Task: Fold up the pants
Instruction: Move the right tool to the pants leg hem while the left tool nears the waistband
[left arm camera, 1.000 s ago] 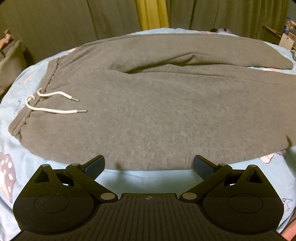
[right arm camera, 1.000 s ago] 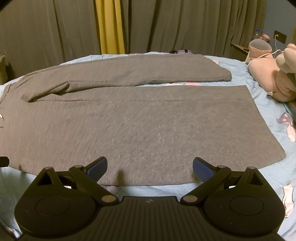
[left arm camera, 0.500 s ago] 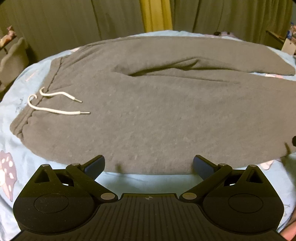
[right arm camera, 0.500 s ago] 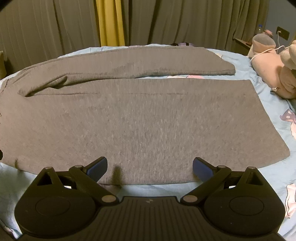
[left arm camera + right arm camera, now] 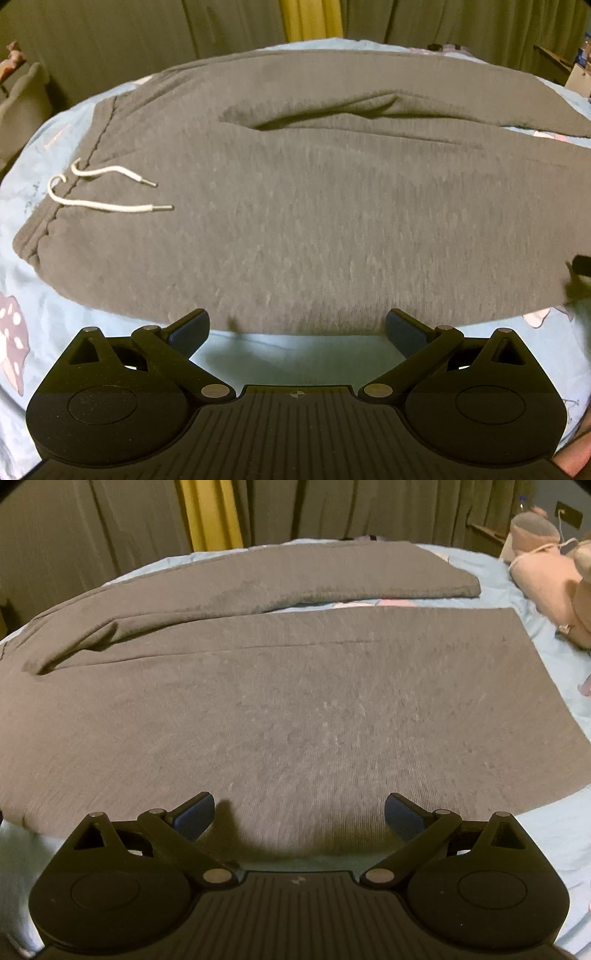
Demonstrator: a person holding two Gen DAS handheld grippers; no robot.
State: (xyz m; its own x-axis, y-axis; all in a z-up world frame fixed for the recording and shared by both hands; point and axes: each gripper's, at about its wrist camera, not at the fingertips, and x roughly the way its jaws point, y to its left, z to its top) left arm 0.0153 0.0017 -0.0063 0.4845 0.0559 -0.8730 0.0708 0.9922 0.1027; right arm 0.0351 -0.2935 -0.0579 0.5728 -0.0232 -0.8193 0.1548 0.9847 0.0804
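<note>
While the pants (image 5: 314, 206) lie spread flat across the bed (image 5: 295, 350), waistband at one end with its white drawstring (image 5: 107, 192) loose on the cloth and the two legs running off the other way, nothing is folded yet. The far leg (image 5: 295, 579) sits beyond the near leg (image 5: 332, 701), a thin gap of sheet showing between them toward the cuffs.

To my eye the step is taking hold of the near long edge so the near leg can be carried over onto the far one. It would go best with both grips low on that edge, catching both layers, lifting together and keeping the cloth taut so the legs line up.

The left gripper (image 5: 297, 328) hangs just short of the pants' near edge, closer to the waistband, level, jaws wide apart and empty. The right gripper (image 5: 299, 814) is over the near leg's edge, toward the cuff end, jaws likewise spread with nothing between them. Past the cuffs lies a pink plush toy (image 5: 546, 572); curtains (image 5: 110, 528) hang behind the pants.
</note>
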